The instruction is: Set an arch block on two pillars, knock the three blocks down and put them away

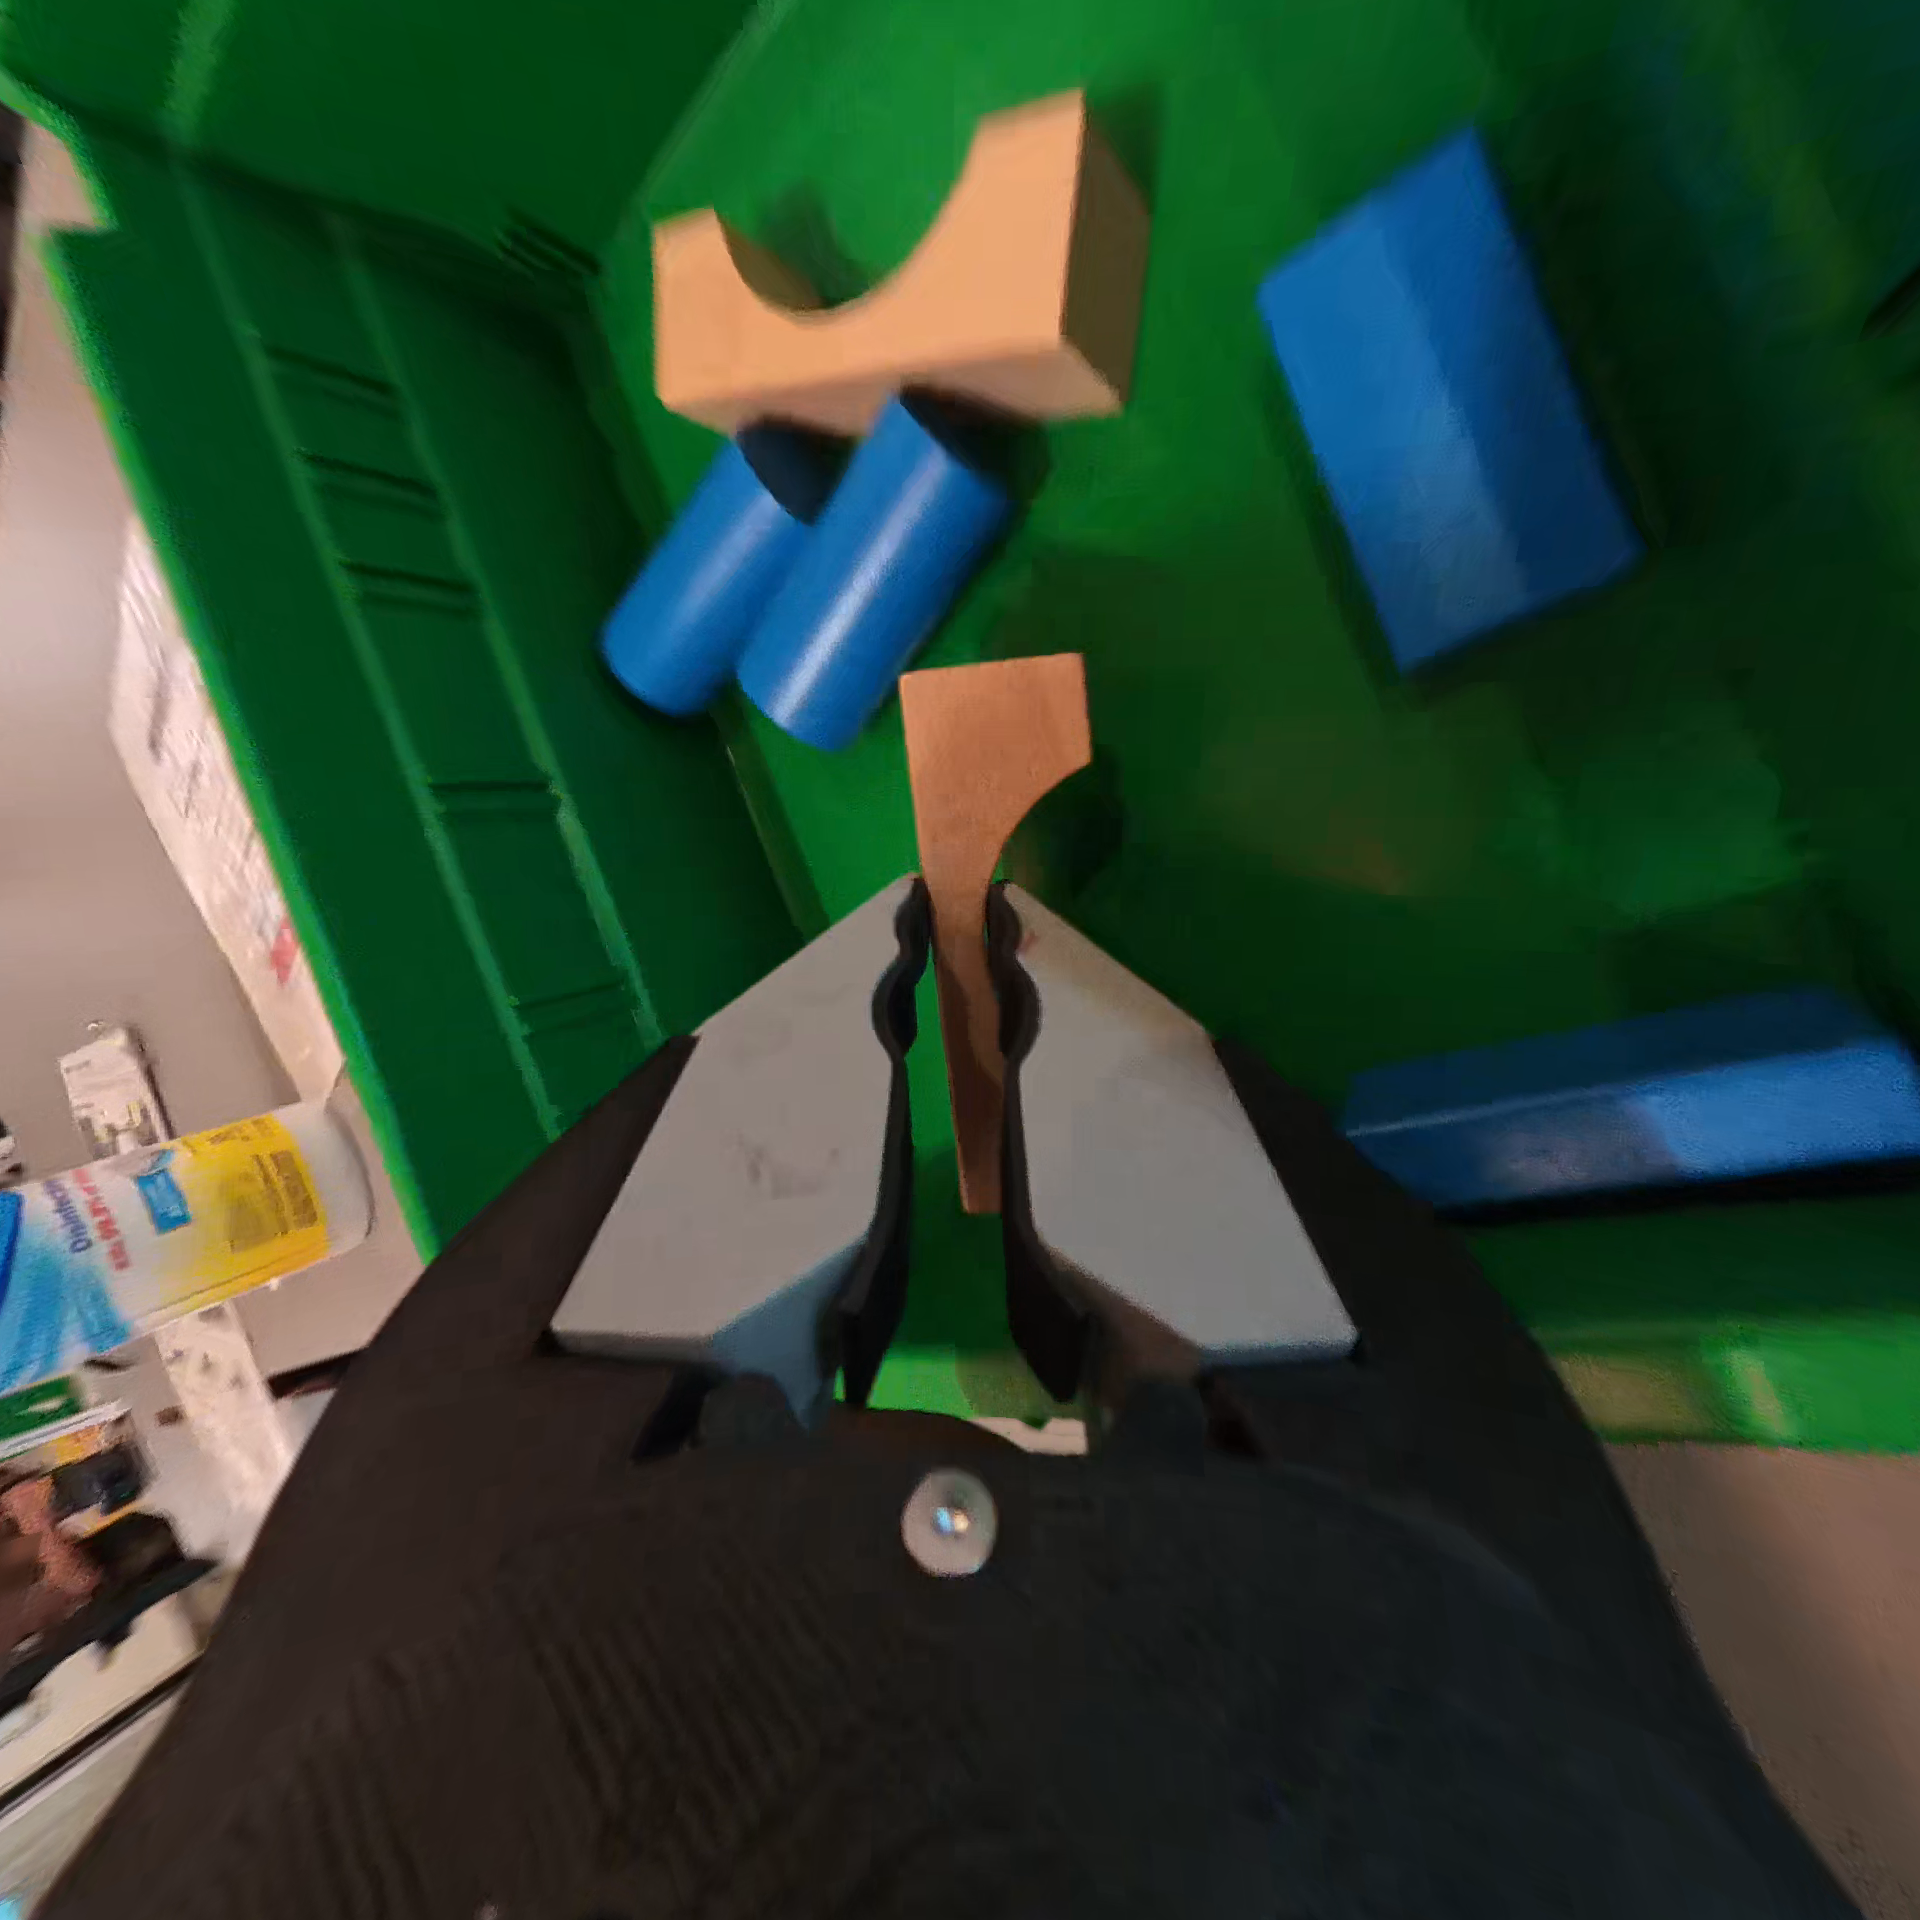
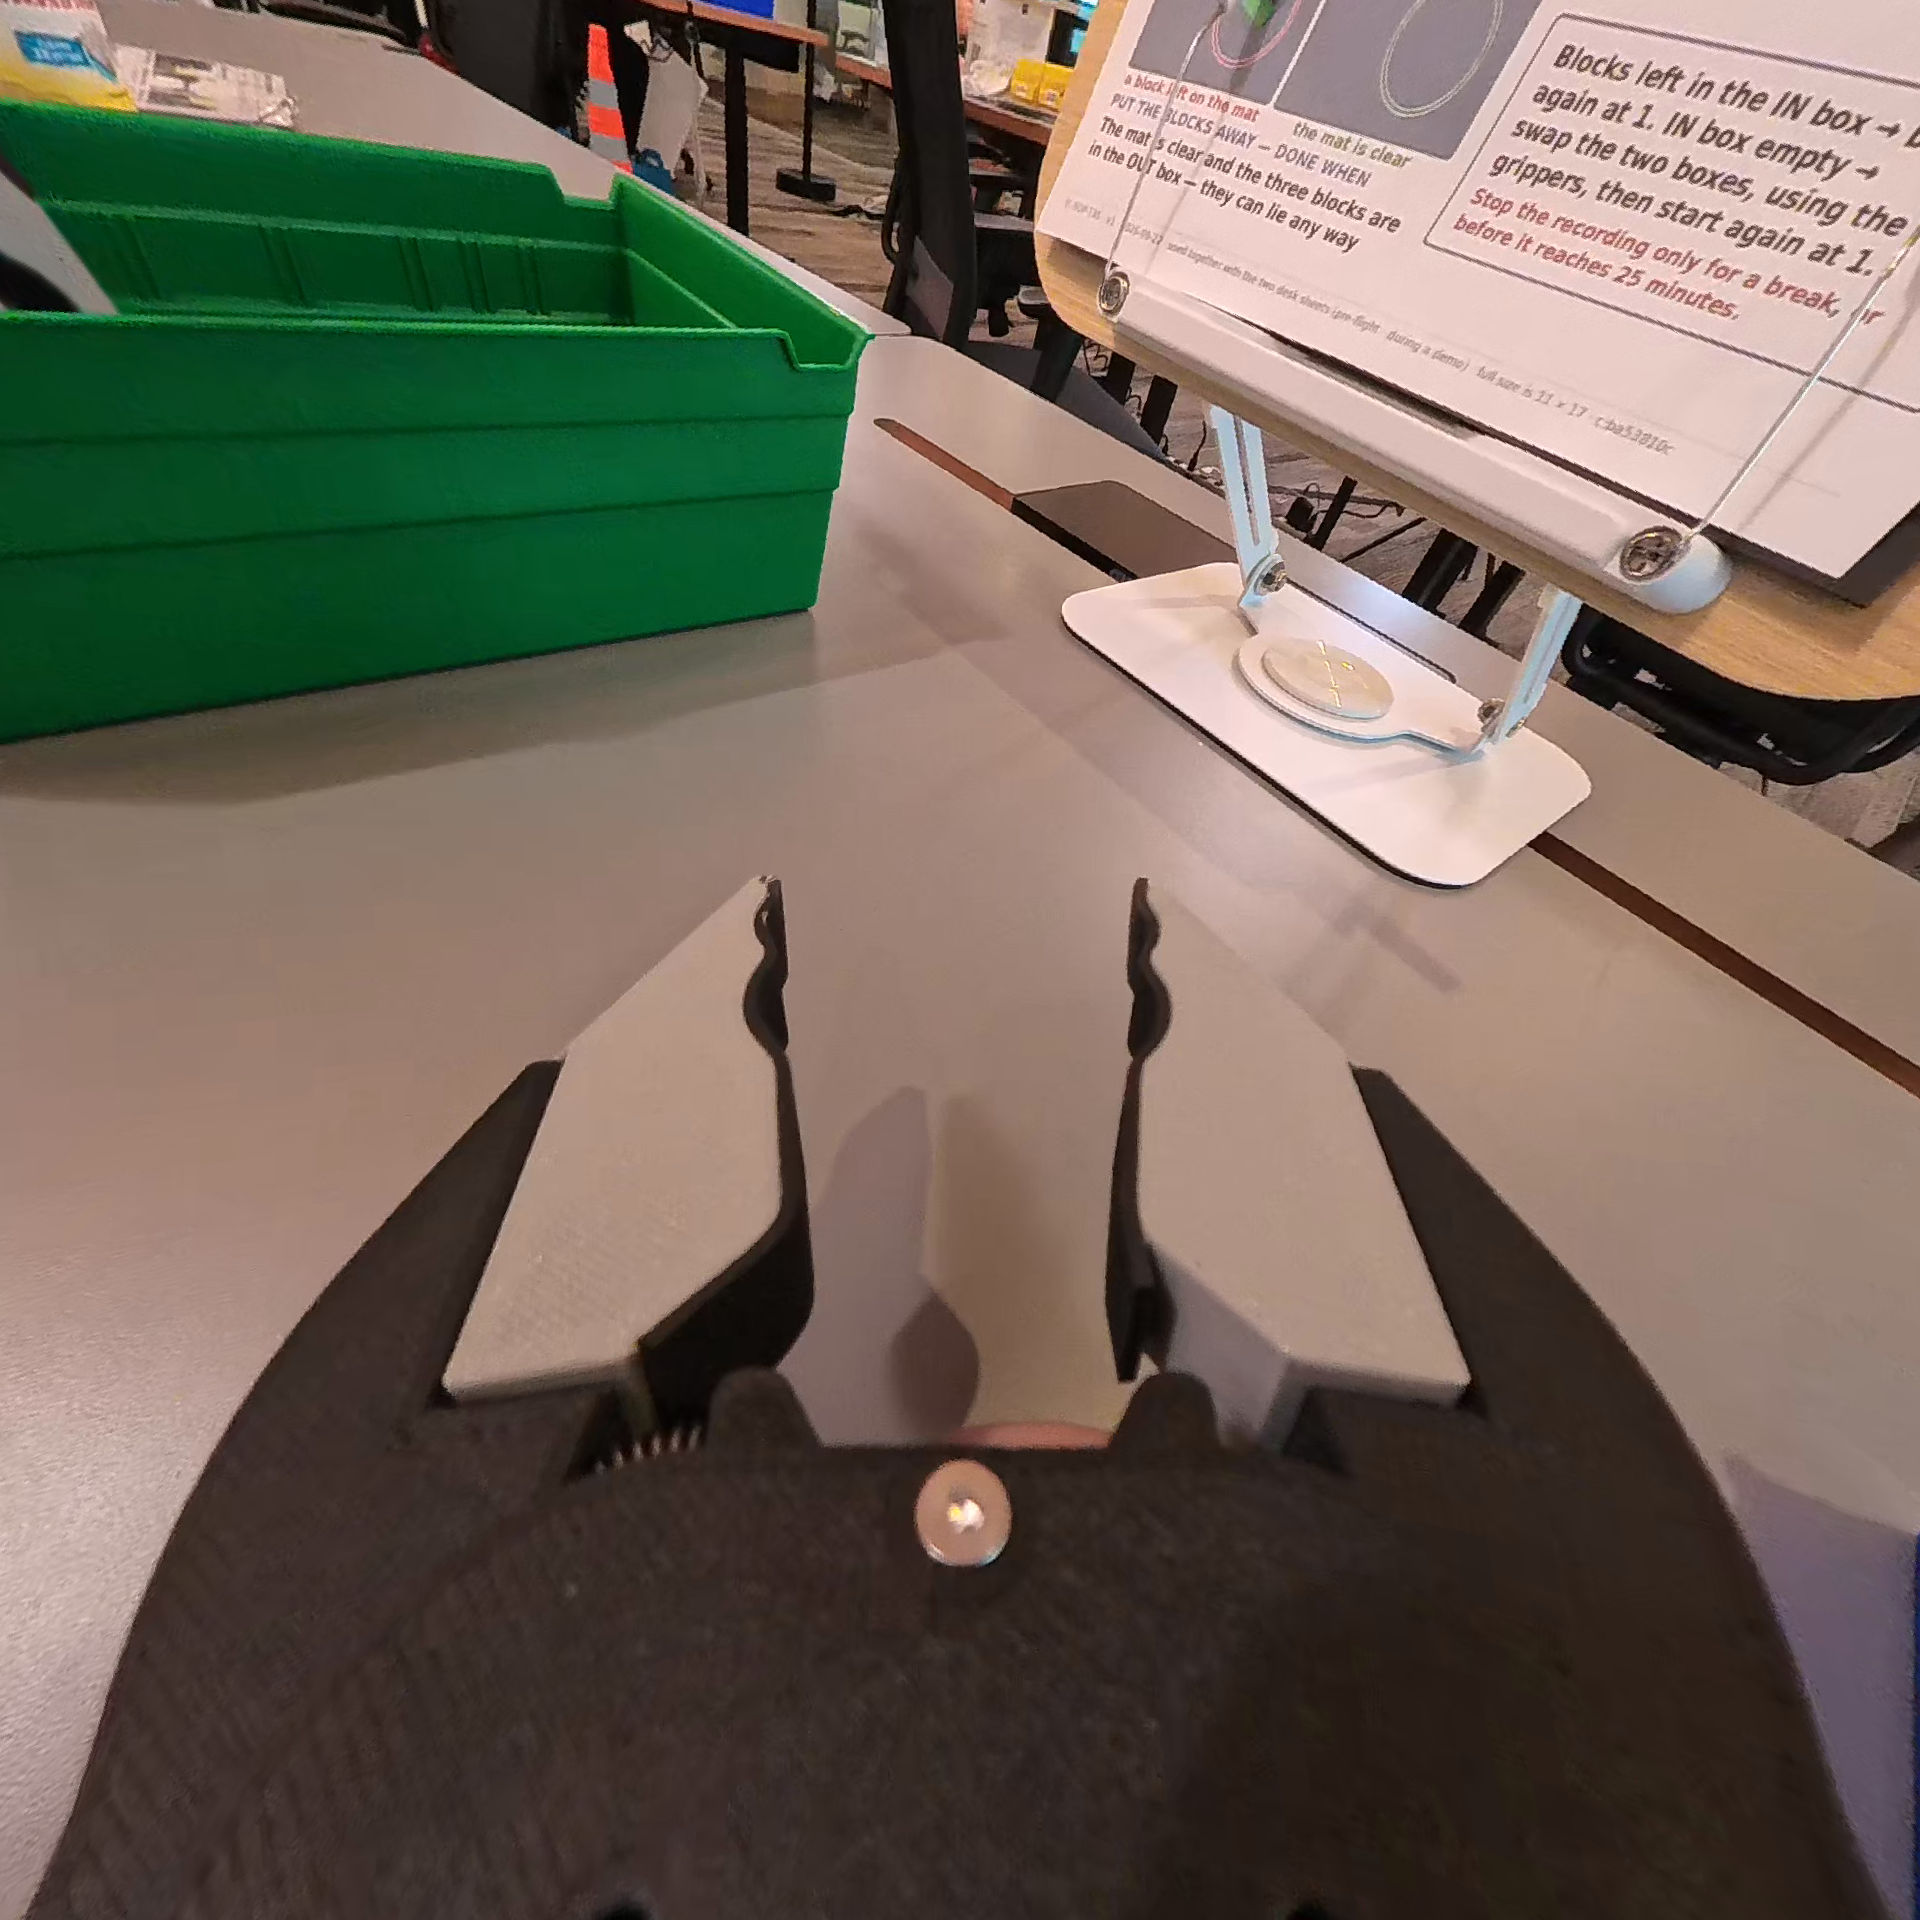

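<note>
While the left wrist view is blurred, it shows the left claw (image 1: 958, 888) clamped on a thin wooden arch block (image 1: 987, 790), held edge-on above the floor of a green bin (image 1: 1299, 831). Inside the bin lie a second wooden arch block (image 1: 883, 312), resting partly on two blue cylinders (image 1: 800, 592) that lie side by side, and two blue rectangular blocks (image 1: 1444, 405), one far right and one near right. A white canister with a yellow-and-blue label (image 1: 177, 1236) stands outside the bin at left.

Right wrist view: the right claw (image 2: 956, 904) hovers over the grey tabletop (image 2: 520, 883), jaws wide apart and holding nothing. Green bins (image 2: 416, 499) sit at upper left; a stand carrying a printed sheet (image 2: 1455, 260) sits at upper right.
</note>
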`<state>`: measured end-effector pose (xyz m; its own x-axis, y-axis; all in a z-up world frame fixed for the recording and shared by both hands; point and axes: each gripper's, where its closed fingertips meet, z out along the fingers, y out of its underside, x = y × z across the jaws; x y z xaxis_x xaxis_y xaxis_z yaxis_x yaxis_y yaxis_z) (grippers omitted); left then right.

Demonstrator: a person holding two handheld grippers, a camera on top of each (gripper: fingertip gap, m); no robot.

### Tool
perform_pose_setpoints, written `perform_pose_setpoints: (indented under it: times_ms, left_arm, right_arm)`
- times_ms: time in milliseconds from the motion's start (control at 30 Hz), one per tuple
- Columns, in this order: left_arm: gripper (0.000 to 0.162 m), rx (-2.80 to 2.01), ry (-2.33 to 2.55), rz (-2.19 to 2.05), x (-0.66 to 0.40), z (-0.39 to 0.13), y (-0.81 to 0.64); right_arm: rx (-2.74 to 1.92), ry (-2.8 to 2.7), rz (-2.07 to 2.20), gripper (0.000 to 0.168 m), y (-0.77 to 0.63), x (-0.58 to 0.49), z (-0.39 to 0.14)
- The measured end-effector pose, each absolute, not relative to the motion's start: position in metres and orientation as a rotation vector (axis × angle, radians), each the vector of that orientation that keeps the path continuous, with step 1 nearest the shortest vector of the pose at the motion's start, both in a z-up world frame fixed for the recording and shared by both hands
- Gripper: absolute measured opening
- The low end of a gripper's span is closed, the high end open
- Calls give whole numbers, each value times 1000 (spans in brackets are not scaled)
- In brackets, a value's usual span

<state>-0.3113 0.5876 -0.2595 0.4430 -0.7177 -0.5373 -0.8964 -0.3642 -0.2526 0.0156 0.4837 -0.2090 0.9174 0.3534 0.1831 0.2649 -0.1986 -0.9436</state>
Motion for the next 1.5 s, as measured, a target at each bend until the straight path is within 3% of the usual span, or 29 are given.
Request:
perform_pose_setpoints:
  times_ms: [100,233,433,567,667,733,767,933,1000,1167,1500]
  left_arm:
    - [17,-2185,1423,537,-325,-264,589]
    - [37,-2175,1581,235,-311,-249,571]
    - [43,-2029,2027,19,-295,-248,532]
    - [14,-2010,2245,5,-296,-268,521]
    - [19,-2042,2286,92,-298,-281,529]
    - [9,-2002,2267,73,-286,-282,532]
    - [17,-1966,2219,67,-277,-279,538]
    - [12,-1967,2186,-118,-270,-257,527]
    - [21,-2088,2246,-132,-290,-255,517]
    - [0,-2405,2224,-48,-321,-257,511]
    - [0,-2753,2158,-382,-295,-273,483]
  right_arm:
    - [-1785,-468,66,63,483,16,-208]
    - [-1766,-468,39,62,483,19,-205]
    - [-1785,-448,56,62,485,22,-209]
    - [-1788,-453,44,62,484,22,-210]
    - [-1786,-448,41,62,484,24,-210]
    - [-1787,-443,46,62,484,25,-210]
    - [-1789,-442,49,62,484,25,-210]
    - [-1786,-449,48,62,483,23,-210]
    - [-1784,-456,45,62,483,22,-210]
    - [-1779,-478,32,62,484,18,-209]
    - [-1682,-540,-76,59,475,15,-189]
